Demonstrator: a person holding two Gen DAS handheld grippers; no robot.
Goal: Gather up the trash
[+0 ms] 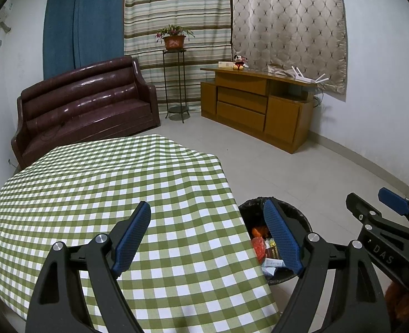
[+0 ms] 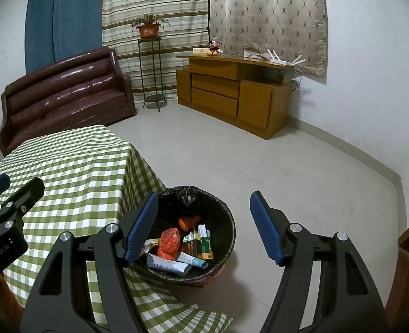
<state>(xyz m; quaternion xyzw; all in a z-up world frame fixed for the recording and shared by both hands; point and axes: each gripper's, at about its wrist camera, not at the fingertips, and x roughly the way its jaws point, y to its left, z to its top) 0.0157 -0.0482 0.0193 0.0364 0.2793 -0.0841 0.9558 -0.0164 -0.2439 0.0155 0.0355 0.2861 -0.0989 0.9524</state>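
I hold both tongs, left and right, wide apart and empty, with the trash already in the bin at six o'clock off the bare surface, so swinging low risks tipping it.

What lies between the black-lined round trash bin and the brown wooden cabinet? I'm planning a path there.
Only bare pale tiled floor lies between the black-lined trash bin and the brown wooden cabinet; the right wrist view shows this best.
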